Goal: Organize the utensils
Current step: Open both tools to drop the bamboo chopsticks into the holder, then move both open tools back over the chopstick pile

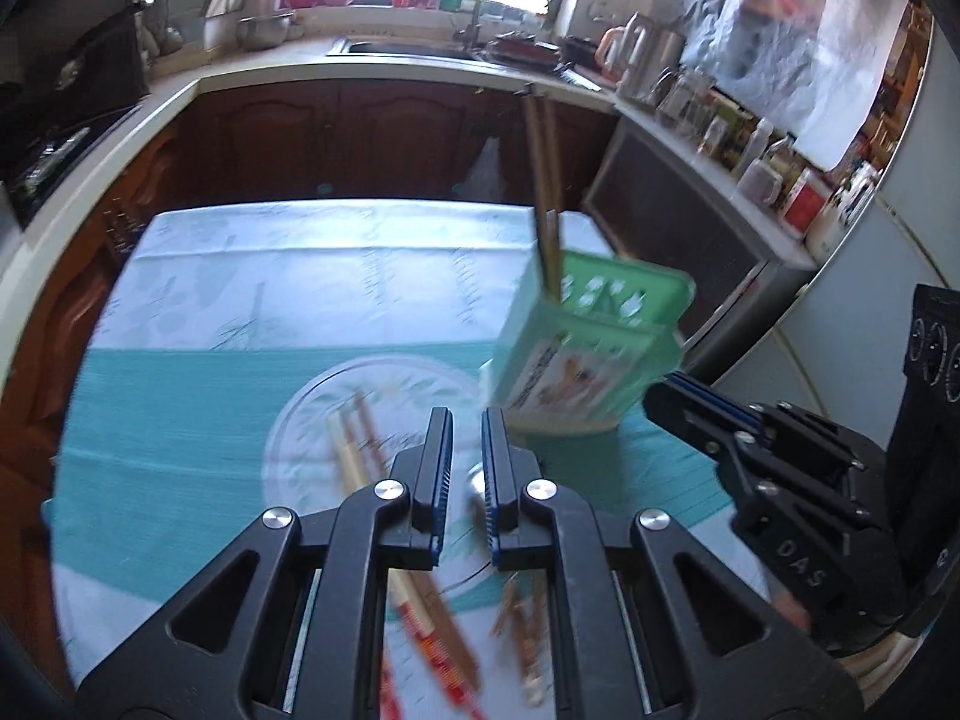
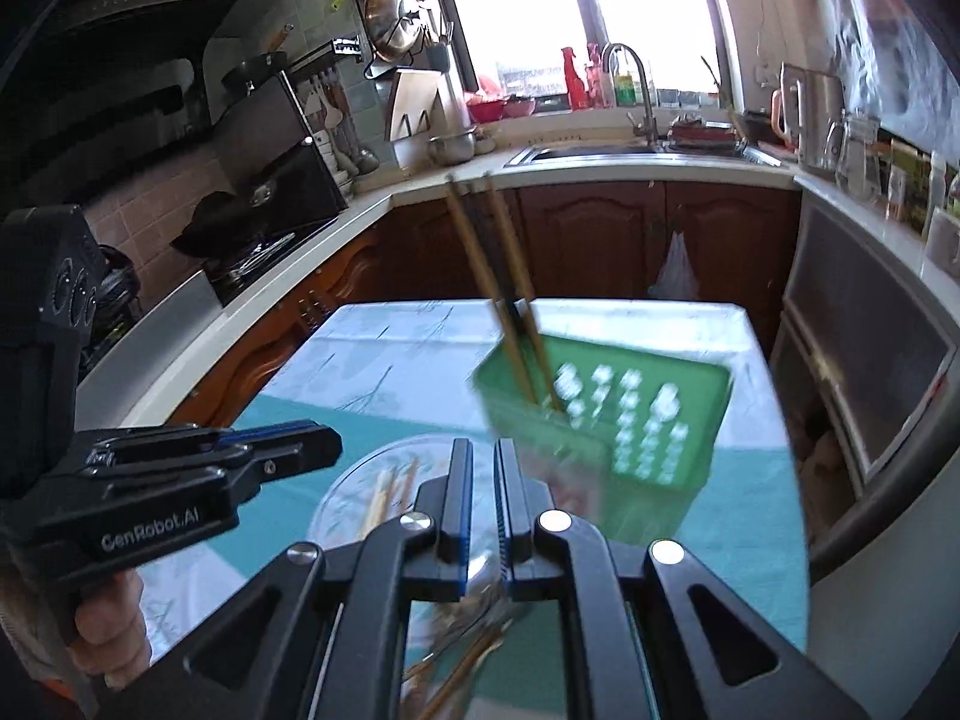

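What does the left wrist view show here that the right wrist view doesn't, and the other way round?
Only the left wrist view shows the red-printed chopsticks lying under the left gripper and the holder's printed front label. Only the right wrist view shows the hanging steel pans and the hand gripping the left gripper. Both show the green utensil holder with chopsticks standing in it, the glass plate, the teal tablecloth and the sink tap.

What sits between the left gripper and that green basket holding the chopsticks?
Only the clear plate with loose chopsticks lies there, before the left gripper and beside the green basket, in the left wrist view.
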`<action>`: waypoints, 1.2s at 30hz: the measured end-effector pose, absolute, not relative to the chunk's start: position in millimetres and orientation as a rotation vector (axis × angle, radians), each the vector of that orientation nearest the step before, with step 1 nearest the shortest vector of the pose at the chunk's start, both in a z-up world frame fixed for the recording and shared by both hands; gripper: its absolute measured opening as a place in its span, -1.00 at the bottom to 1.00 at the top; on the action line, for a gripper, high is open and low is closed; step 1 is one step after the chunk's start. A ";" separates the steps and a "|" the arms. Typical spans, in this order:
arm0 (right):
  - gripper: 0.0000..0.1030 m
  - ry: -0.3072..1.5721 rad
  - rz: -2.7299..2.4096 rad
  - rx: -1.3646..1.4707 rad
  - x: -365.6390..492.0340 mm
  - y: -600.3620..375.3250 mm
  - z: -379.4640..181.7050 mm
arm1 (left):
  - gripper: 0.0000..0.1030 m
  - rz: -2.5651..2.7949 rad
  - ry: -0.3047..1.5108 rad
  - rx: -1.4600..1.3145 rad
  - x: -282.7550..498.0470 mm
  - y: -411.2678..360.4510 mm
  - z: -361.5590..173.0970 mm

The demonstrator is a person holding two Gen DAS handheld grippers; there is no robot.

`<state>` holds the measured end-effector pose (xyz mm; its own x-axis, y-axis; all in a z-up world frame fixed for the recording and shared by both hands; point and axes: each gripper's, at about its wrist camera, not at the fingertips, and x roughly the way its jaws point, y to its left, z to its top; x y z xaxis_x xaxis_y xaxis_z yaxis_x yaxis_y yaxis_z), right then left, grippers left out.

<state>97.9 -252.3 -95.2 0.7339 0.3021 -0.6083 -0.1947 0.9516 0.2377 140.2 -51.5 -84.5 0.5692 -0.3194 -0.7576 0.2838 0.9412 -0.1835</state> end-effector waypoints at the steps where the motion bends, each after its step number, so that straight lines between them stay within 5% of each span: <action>1: -0.86 0.703 0.278 0.170 94.4 -249.9 -96.5 | -0.88 -0.342 0.905 -0.035 136.8 -47.1 -85.1; 19: -0.86 0.861 0.288 0.198 38.0 -213.6 -133.2 | -0.88 -0.170 1.048 -0.031 74.3 29.9 -138.5; 36: -0.86 0.961 0.321 0.176 40.4 -192.7 -162.0 | -0.88 -0.212 1.172 0.013 73.8 24.1 -183.2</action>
<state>40.4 -192.7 -162.0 0.5302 0.3451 -0.7745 -0.1899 0.9386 0.2882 73.8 24.1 -183.2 0.3707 -0.1585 -0.9151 0.1719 0.9800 -0.1002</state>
